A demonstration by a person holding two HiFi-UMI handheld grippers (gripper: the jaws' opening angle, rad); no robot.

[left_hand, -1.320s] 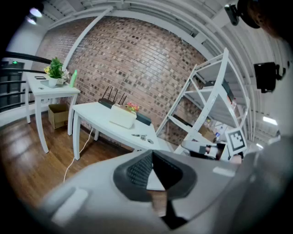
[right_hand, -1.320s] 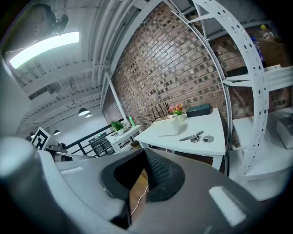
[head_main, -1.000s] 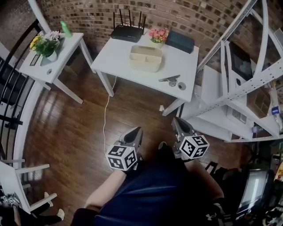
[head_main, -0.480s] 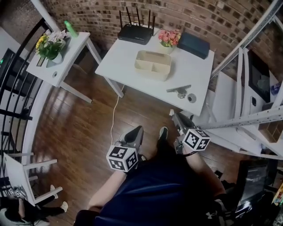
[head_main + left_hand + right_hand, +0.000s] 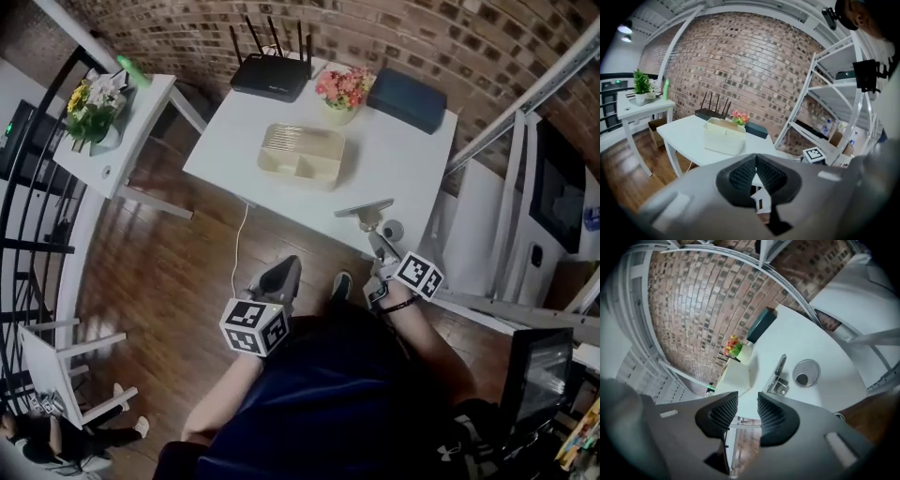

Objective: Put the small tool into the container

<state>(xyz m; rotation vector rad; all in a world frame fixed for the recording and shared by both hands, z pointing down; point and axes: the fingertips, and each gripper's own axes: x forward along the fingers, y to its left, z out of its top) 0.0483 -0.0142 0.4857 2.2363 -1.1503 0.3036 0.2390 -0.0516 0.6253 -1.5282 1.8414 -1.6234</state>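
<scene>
Head view: we are on the approach. The small tool (image 5: 364,210) lies on the bench (image 5: 234,141), to the right of the container (image 5: 300,155) and nearer us; the right gripper (image 5: 379,246) hangs just short of it.

Left gripper view: the left gripper (image 5: 756,164) has its jaws together, empty.

Right gripper view: the jaws have just been opening and stand wide with nothing between them. Next we must reach on and straddle what looks like the tool's blocky end.
</scene>
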